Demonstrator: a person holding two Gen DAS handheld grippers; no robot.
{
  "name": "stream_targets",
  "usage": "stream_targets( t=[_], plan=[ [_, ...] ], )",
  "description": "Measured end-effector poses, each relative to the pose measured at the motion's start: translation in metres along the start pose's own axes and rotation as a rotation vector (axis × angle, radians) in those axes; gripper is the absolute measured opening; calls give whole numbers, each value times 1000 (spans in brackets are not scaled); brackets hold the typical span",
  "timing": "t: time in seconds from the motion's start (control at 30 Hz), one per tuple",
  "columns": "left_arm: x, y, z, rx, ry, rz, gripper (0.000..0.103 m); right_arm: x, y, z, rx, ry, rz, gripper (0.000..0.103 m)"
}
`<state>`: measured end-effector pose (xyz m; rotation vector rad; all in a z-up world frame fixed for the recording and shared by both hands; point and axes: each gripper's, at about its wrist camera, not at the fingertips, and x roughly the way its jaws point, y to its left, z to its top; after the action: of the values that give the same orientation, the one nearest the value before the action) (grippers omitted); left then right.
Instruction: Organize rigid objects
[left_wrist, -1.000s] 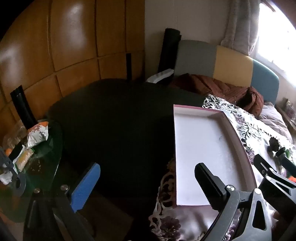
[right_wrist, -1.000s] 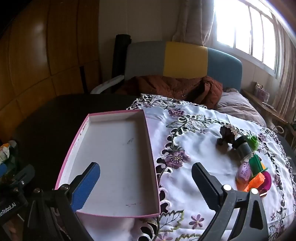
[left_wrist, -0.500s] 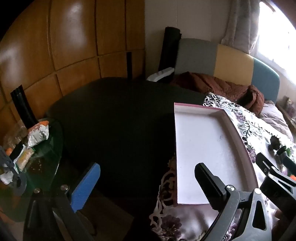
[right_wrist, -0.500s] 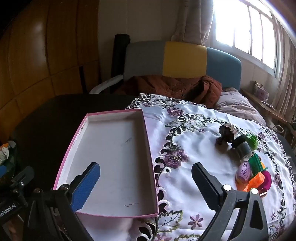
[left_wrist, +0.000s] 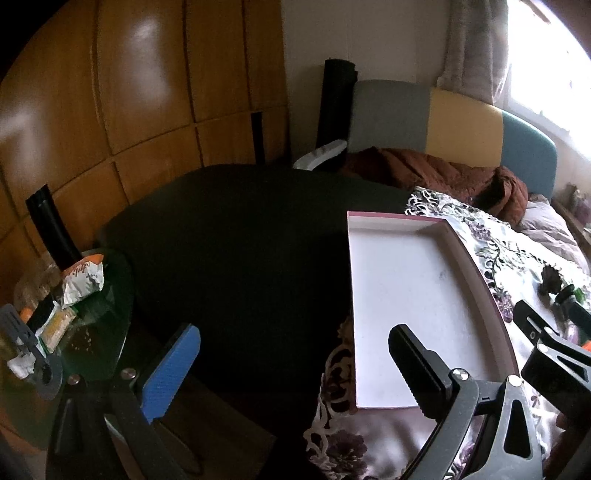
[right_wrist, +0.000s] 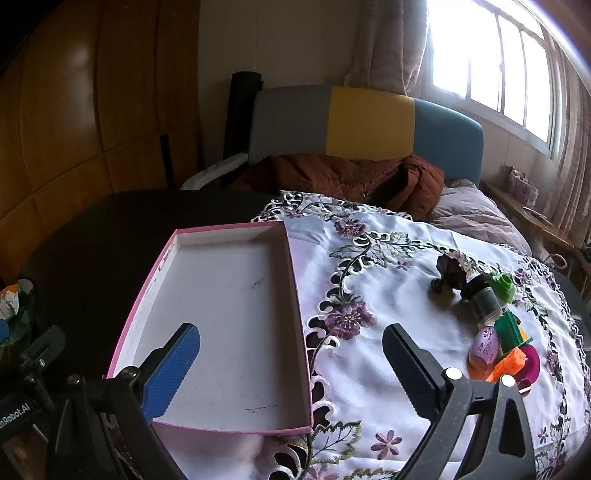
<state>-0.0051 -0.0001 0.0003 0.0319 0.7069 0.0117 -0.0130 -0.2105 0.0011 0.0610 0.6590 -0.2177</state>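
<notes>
Presently both the left gripper (left_wrist: 293, 363) and right gripper (right_wrist: 290, 363) hover wide apart and empty above the pink-rimmed tray's (right_wrist: 295, 280) near edge, while the small toys (right_wrist: 495, 332) cluster near the embroidered tablecloth's (right_wrist: 388, 295) right edge.

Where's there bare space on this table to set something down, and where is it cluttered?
The pink-rimmed tray is empty inside. The embroidered cloth lies bare between the tray's right wall and the toy cluster. The dark tabletop left of the tray looks bare too. Crowding sits at the cloth's right edge, where the toys touch.
</notes>
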Motion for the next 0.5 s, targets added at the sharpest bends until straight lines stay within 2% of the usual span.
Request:
stream_targets(
  t=[0.5],
  plan=[
    [-2, -13, 1, 39, -1, -12, 103, -2, -23, 6, 2, -11, -20, 101]
  ],
)
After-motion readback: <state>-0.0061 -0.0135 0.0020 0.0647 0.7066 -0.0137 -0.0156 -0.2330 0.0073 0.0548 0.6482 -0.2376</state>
